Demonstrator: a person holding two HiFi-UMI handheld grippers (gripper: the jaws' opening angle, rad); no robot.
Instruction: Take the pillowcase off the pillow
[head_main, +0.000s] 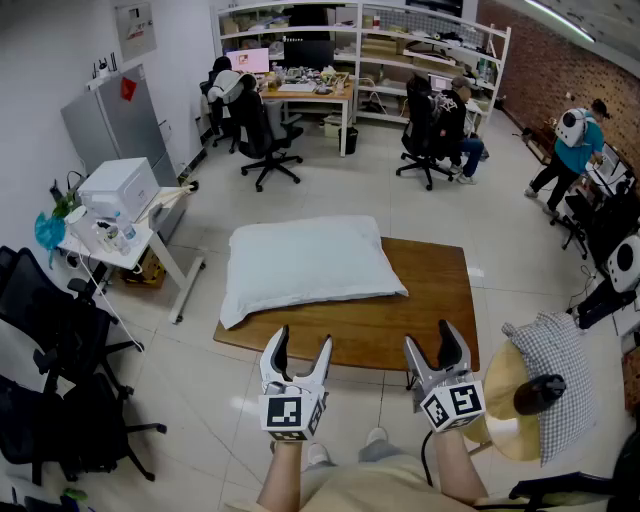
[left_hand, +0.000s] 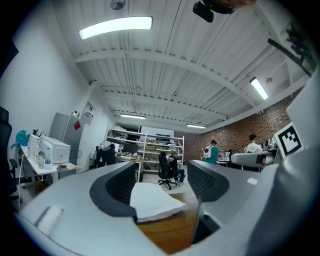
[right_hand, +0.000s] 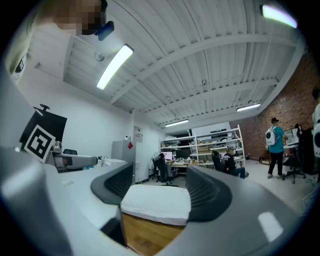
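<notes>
Left gripper (head_main: 303, 345) and right gripper (head_main: 432, 345) are held side by side just short of the near edge of the wooden table (head_main: 425, 300). Each points slightly upward across it. Both have their jaws spread wide with nothing between the pads; each gripper view shows only the far room and the table through the gap. The low table stands on the tiled floor. The pillow (head_main: 310, 265), white in its pillowcase, lies flat over the table's left and far part. Its left end hangs past the left edge, and its right end stops short of the right edge. A strip along the near edge and the right side is bare wood. The pillow is well apart from both grippers.
</notes>
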